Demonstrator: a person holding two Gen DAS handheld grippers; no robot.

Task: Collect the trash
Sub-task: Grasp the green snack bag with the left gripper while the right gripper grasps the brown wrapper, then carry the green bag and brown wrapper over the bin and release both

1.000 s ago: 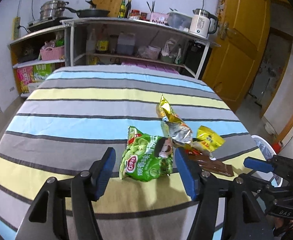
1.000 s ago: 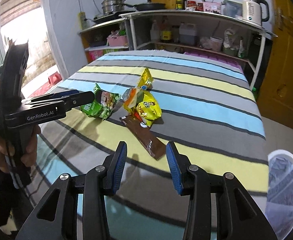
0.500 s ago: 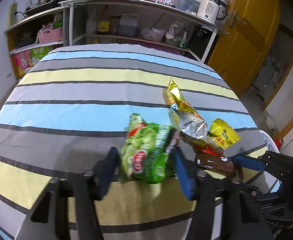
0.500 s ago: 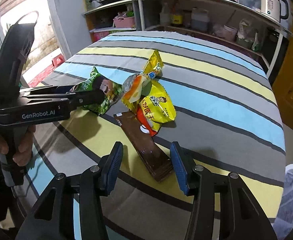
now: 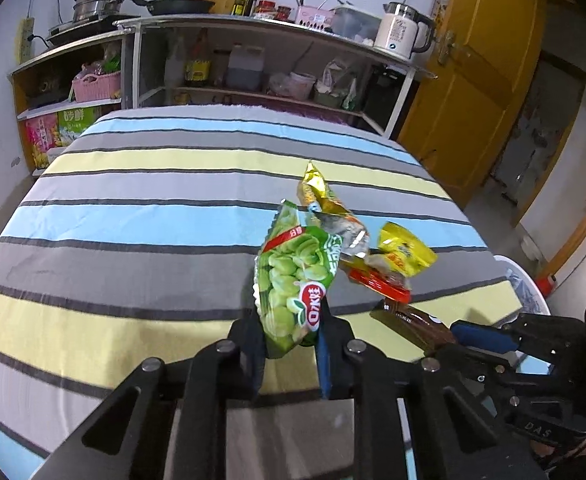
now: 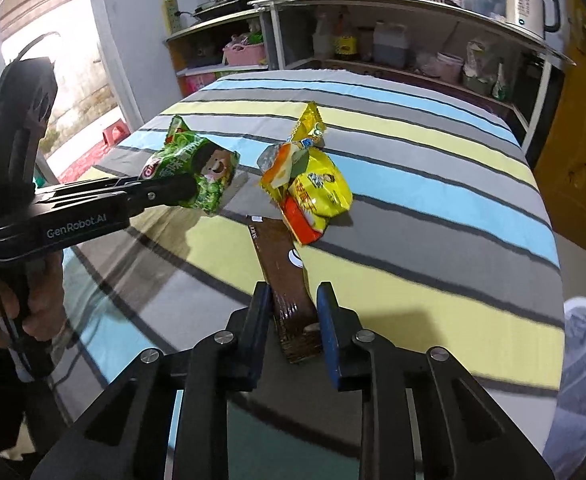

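My left gripper (image 5: 289,340) is shut on a green snack bag (image 5: 293,280) and holds it lifted above the striped table (image 5: 133,216); the bag also shows in the right wrist view (image 6: 197,172). My right gripper (image 6: 295,320) is closed around the near end of a brown wrapper (image 6: 285,276) that lies on the table. A yellow snack bag (image 6: 323,190), an orange-red packet (image 6: 305,218) and a gold wrapper (image 6: 309,128) lie in a pile just beyond the brown wrapper.
A white bin (image 6: 585,380) lined with a bag stands on the floor by the table's right edge. Shelves (image 5: 253,64) with pots, bottles and a kettle (image 5: 401,32) stand behind the table. A yellow door (image 5: 481,80) is at the right.
My left gripper closed on the green bag and lifted it off the table. My right gripper moved forward over the brown wrapper's end and closed on it.
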